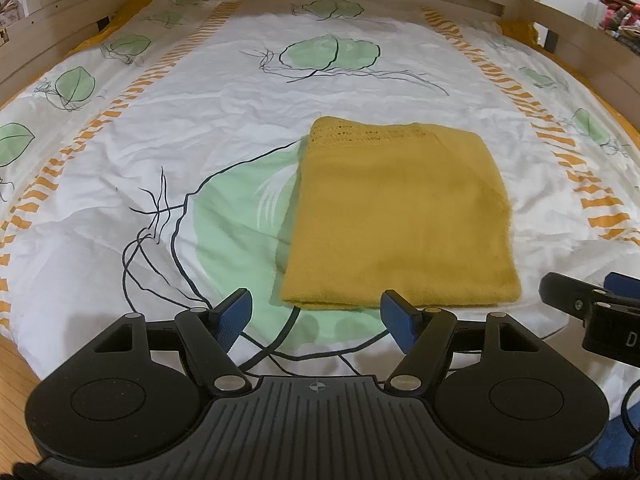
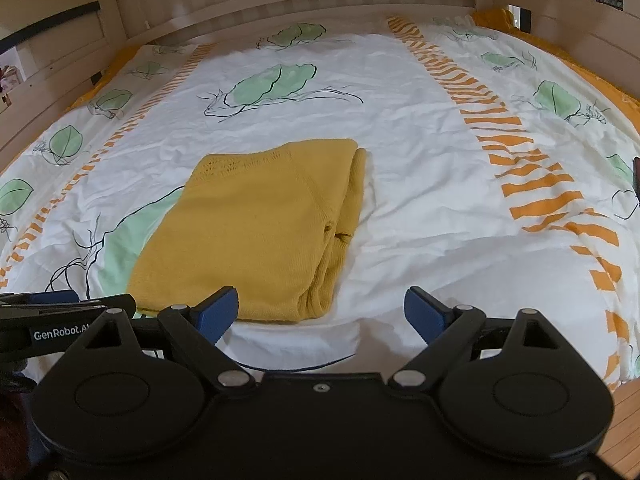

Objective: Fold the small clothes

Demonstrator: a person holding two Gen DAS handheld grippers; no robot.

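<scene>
A mustard-yellow knitted garment [image 1: 400, 216] lies folded into a neat rectangle on the bed, with a lacy band along its far edge. In the right wrist view the same garment [image 2: 252, 228] shows its stacked folded layers along the right side. My left gripper [image 1: 318, 316] hovers just short of the garment's near edge, jaws wide apart and empty. My right gripper [image 2: 320, 312] is open too, with nothing between its blue pads; it sits at the garment's near right corner. The right gripper's body [image 1: 592, 308] shows at the right edge of the left wrist view.
The bed has a white duvet [image 1: 200, 120] printed with green leaves and orange stripes. A pale wooden headboard [image 2: 300, 0] and side rails [image 1: 52, 32] ring the bed. Wooden floor [image 2: 628, 420] shows at the lower right.
</scene>
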